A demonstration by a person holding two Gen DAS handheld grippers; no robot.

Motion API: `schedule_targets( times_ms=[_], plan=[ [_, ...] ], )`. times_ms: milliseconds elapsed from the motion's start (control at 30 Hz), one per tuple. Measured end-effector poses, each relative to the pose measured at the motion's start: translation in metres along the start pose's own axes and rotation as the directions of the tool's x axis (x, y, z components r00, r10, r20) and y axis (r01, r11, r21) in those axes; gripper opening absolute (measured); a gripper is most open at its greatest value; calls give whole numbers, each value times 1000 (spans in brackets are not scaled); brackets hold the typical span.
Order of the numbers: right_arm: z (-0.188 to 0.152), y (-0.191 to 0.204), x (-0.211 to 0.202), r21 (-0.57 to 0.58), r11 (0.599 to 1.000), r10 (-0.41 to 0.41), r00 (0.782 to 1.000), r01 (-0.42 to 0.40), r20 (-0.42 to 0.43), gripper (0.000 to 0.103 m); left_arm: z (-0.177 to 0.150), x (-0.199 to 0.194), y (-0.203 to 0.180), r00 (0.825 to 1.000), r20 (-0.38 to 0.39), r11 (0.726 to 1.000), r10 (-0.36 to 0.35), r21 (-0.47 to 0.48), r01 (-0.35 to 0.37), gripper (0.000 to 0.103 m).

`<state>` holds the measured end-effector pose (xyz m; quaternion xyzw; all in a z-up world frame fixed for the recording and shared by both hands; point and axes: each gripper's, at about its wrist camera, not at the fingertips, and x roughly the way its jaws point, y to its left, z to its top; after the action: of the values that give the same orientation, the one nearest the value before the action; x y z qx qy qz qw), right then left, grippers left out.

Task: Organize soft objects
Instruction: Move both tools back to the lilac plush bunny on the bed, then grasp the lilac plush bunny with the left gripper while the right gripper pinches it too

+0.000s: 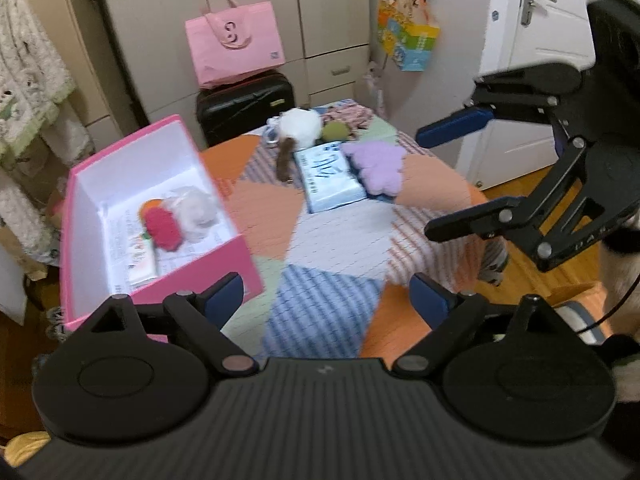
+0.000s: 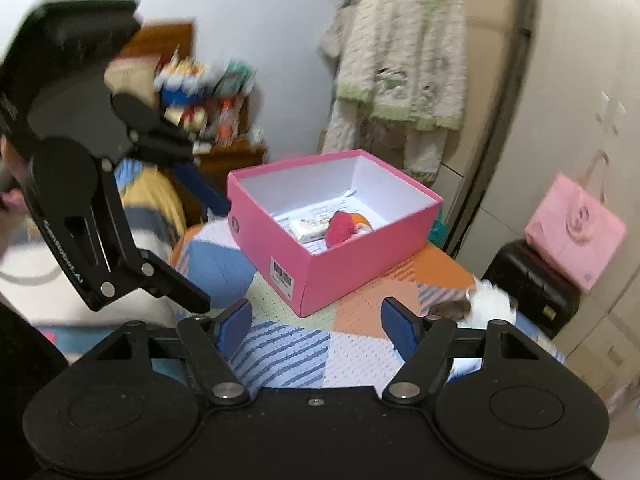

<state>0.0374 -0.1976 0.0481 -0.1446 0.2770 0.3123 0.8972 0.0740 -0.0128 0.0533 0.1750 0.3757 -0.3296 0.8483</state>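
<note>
A pink box [image 1: 208, 276] stands open at the left of the patchwork table; inside lie a red plush [image 1: 162, 228], a pale fluffy one [image 1: 198, 210] and a small pack. At the table's far end lie a purple plush [image 1: 376, 166] on a tissue pack [image 1: 332, 178], a white plush [image 1: 300, 126] and a green one [image 1: 334, 131]. My left gripper [image 1: 328, 298] is open over the near cloth with nothing in it. My right gripper [image 1: 436, 180] hangs open at the right, near the purple plush. The right wrist view shows the box [image 2: 336, 264], the red plush [image 2: 340, 228], the white plush [image 2: 490, 304], my empty right gripper [image 2: 318, 324] and the left gripper [image 2: 214, 256].
A black suitcase [image 1: 246, 108] with a pink bag [image 1: 234, 48] on it stands behind the table by the wardrobe. A white door [image 1: 540, 40] is at the right. Clothes [image 2: 400, 68] hang on the wall behind the box. A cluttered wooden shelf [image 2: 224, 156] stands beyond the table.
</note>
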Motion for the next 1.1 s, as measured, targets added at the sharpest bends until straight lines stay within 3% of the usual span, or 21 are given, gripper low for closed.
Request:
schedule_targets(
  times_ms=[267,400,767,967,1100],
  plan=[
    [-63,-40,-7,203,975,-99,994,89,43,79,20,42,-15,997,-2,997,-72,2,72,92],
    [-84,-56,3,235,962,-150,988,138,35,85,32,64,-15,994,33,994,-107,-16,107,92],
    [-126,-90,43,310,929,-238,967,201,87,88,50,132,-19,983,69,982,-172,-63,176,90],
    [-143,-107,66,341,910,-277,958,236,75,89,63,173,-11,959,125,953,-253,-141,270,90],
    [-151,-118,92,380,890,-280,960,252,20,90,73,198,-10,947,174,940,-269,-167,298,88]
  ],
)
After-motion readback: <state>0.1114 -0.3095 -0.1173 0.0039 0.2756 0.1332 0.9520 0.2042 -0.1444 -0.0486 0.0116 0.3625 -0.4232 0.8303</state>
